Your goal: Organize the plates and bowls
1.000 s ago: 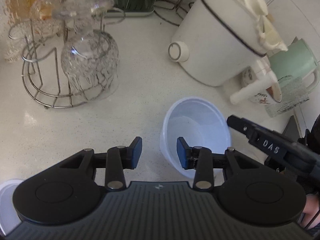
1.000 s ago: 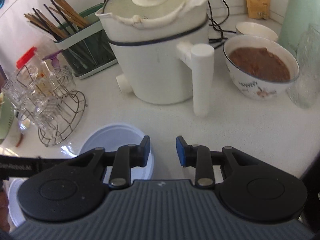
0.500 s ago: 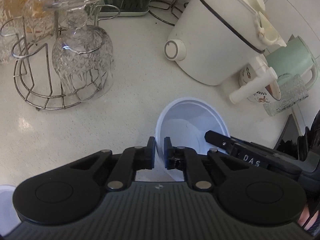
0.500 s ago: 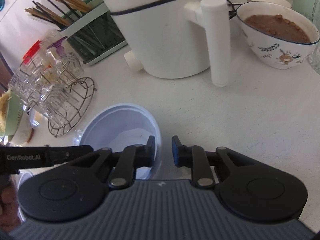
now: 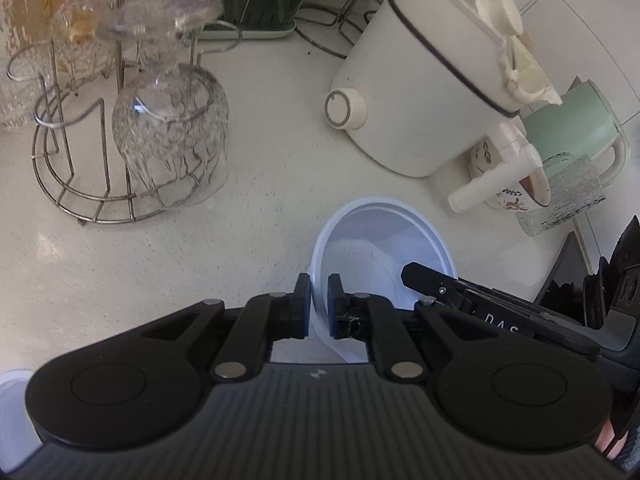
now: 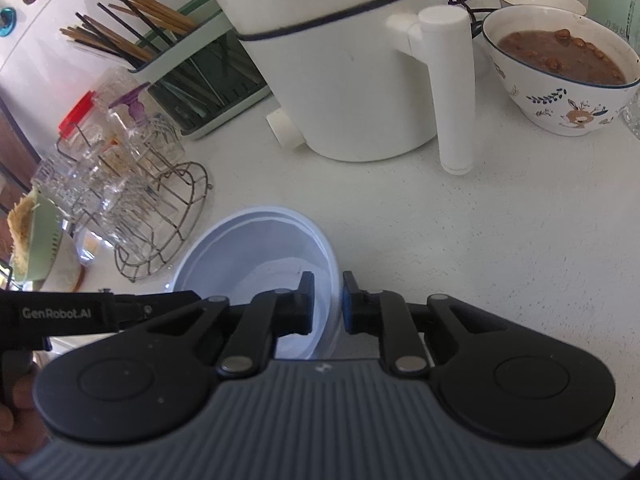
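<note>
On the far left of the counter a wire glass rack (image 5: 92, 152) holds cut-glass tumblers (image 5: 172, 136) upside down, presumably so they drain, and it stands well clear of the work. Nearer the middle, the left gripper (image 5: 319, 306) pinches the left wall of a translucent white plastic bowl (image 5: 384, 240), one pad outside the rim and one inside, the thin wall caught between them. The bowl sits on the pale counter (image 5: 260, 200) just in front of the big white cooker (image 5: 424, 92). From the other side the right gripper (image 6: 327, 304) has just been closing, and it now nips the bowl's right wall (image 6: 256, 256) the same way, straddling the rim. Taking it at two opposite edges looks sensible to me: the plastic seems soft enough to buckle if gripped at one point only, and two holds should keep it level when it is lifted to wherever the bowls are being gathered. Further right, a patterned bowl (image 6: 560, 76) full of brown soup stands beside the cooker's handle (image 6: 452, 92), near enough that a careless swing could knock it.
</note>
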`<state>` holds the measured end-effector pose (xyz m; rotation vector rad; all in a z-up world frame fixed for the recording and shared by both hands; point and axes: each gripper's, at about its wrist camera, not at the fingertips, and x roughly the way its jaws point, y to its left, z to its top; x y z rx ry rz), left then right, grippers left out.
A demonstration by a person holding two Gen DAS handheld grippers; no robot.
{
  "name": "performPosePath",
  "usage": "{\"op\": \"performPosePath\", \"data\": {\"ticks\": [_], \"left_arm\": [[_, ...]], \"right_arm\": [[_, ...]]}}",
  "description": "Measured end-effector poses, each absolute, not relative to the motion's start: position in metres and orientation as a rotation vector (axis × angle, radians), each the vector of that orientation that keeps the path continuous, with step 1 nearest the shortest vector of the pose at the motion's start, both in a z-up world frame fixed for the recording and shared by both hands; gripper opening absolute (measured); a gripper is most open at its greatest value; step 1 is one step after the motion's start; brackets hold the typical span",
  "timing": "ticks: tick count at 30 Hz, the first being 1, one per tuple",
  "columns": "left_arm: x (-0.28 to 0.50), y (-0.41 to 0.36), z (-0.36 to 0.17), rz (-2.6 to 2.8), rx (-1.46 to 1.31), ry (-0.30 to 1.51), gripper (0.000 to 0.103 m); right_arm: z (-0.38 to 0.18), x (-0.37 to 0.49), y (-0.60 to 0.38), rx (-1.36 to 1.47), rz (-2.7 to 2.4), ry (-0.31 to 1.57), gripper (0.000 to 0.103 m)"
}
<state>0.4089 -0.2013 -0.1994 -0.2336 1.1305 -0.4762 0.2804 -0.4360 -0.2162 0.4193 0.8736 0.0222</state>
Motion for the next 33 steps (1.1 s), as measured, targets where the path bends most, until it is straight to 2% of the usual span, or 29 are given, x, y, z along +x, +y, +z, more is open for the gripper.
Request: {"op": "performPosePath", "data": {"ticks": [23, 33], "left_arm": [[0.362, -0.139, -0.122, -0.464, -0.285, 1.039, 0.010], [0.328, -0.105, -0.119, -0.430, -0.345, 1.069, 0.010]], "right_arm": [[-0.151, 0.251, -0.401, 0.470, 0.091, 0.849, 0.017], [-0.142, 0.231, -0.373, 0.452, 0.117, 0.856, 0.017]]}}
